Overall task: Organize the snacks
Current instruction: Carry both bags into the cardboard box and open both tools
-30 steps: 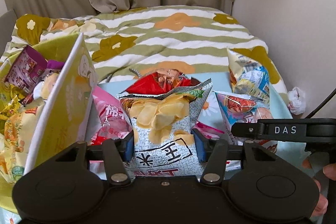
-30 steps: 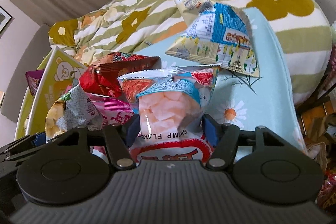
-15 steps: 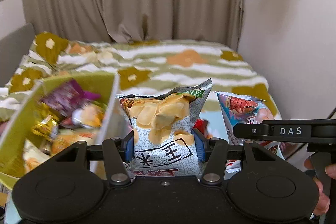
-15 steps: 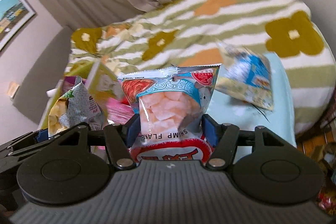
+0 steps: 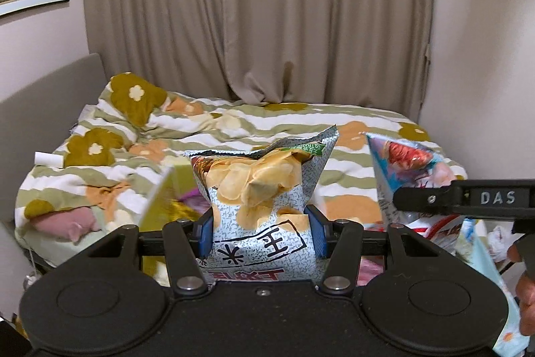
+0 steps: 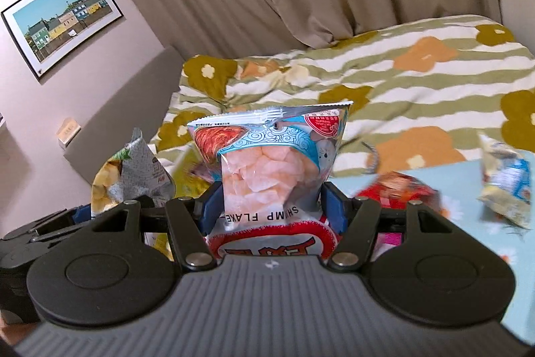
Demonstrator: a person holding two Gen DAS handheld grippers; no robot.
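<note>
My left gripper [image 5: 262,235] is shut on a grey potato chip bag [image 5: 259,186] and holds it up in the air above the bed. My right gripper [image 6: 269,211] is shut on a blue and white shrimp flakes bag [image 6: 271,169], also lifted. The chip bag shows at the left of the right wrist view [image 6: 133,176]; the shrimp bag shows at the right of the left wrist view [image 5: 404,169]. A yellow-green snack box [image 5: 160,206] lies low behind the left gripper, blurred.
A red snack bag [image 6: 398,189] and a yellow and blue bag [image 6: 508,186] lie on a light blue cloth [image 6: 468,223]. A striped floral duvet [image 5: 234,126] covers the bed. Curtains and a wall stand behind.
Both grippers have risen and tilted up with their bags; the snack box and the bags on the cloth have dropped low in view. Both grips are unchanged.
</note>
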